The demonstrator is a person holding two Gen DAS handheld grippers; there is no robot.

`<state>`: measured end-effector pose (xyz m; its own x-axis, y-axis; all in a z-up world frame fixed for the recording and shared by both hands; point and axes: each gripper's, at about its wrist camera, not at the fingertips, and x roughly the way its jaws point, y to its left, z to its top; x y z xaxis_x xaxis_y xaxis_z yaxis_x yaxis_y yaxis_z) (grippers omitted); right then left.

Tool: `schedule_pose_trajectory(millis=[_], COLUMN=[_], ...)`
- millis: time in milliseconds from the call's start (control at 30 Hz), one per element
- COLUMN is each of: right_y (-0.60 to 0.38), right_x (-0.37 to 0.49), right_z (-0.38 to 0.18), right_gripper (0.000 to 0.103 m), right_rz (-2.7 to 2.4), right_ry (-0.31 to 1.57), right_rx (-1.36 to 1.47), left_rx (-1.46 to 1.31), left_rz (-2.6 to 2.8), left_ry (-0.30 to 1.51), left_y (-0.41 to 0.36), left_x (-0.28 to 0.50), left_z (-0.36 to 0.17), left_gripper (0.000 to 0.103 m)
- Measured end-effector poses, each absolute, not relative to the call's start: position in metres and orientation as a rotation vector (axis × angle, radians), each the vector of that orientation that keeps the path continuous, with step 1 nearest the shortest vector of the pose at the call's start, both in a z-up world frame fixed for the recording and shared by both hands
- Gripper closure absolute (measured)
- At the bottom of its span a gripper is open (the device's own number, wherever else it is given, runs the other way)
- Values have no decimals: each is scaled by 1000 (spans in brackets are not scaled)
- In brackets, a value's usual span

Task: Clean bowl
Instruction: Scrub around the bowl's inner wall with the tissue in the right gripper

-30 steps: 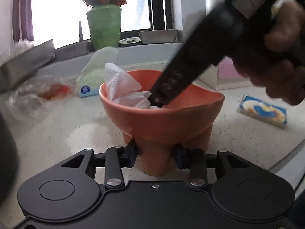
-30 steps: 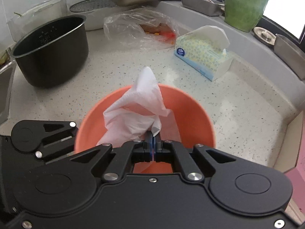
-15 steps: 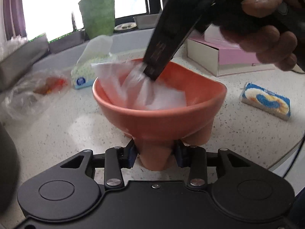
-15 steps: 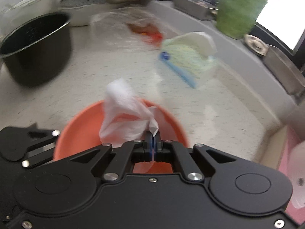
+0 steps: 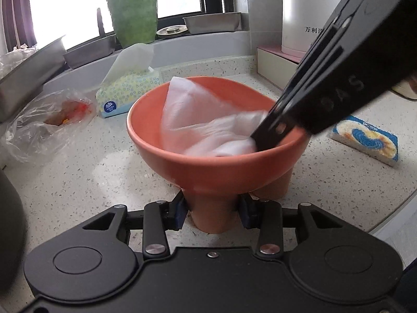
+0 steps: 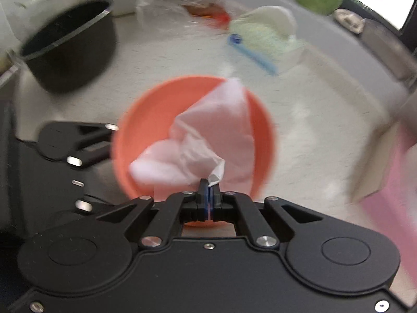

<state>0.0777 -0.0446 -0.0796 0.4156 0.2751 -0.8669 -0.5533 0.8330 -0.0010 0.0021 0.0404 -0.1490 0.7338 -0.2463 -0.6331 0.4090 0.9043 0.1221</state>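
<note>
The left gripper (image 5: 213,212) clamps the near foot of the orange bowl (image 5: 208,172); the right gripper (image 6: 209,193), pinched on a white tissue (image 6: 208,140), reaches inside the bowl's right rim; bare counter (image 5: 104,167) lies left; a sponge (image 5: 365,140) sits right.

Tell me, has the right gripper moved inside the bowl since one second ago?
Yes. In the left wrist view, the right gripper has shifted from the middle of the bowl toward its right rim, dragging the tissue.
</note>
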Motion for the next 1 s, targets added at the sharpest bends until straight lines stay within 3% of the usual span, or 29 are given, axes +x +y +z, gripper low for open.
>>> schedule_pose_trajectory(millis=[400,733,1000], right_y=[-41,-89,-58], right_x=[110,92,59], right_z=[-62,-69,-64], right_gripper=[102,102,102], right_rz=[371,344,477], right_ry=[826,903,942], right_rx=[-270,-324,-350], left_rx=[259,252,249], left_rz=[-359,-364,-370], left_ry=[659,670,676], left_y=[37,40,42], left_x=[1,6,8], left_z=[-149,-148,-147], left_gripper=[63,63,63])
